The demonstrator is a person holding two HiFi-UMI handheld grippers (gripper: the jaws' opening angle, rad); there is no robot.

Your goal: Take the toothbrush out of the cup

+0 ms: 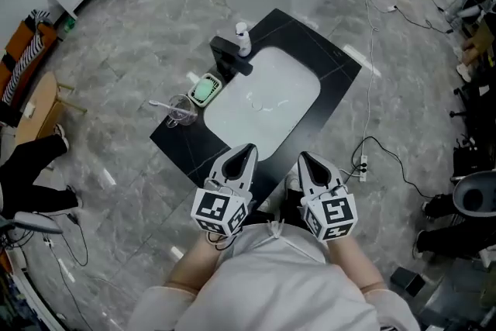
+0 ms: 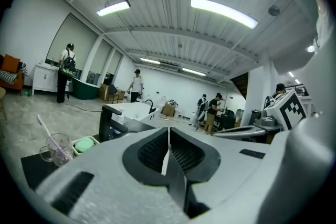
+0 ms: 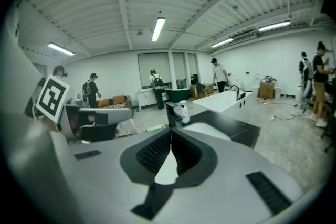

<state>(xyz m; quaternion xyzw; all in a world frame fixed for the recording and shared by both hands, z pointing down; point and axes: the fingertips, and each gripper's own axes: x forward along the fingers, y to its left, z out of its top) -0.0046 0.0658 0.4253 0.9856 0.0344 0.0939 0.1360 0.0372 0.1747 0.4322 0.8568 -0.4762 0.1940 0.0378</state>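
Toothbrush (image 1: 163, 105) in clear cup (image 1: 183, 112) beside sink (image 1: 267, 81); left gripper (image 1: 249, 149), right gripper (image 1: 303, 157) closed

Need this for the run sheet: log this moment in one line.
left tongs: shut, empty | right tongs: shut, empty | toothbrush: in glass cup, untouched | step: grasp not started

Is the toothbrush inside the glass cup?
Yes, the toothbrush leans in the clear cup on the black counter beside the sink.
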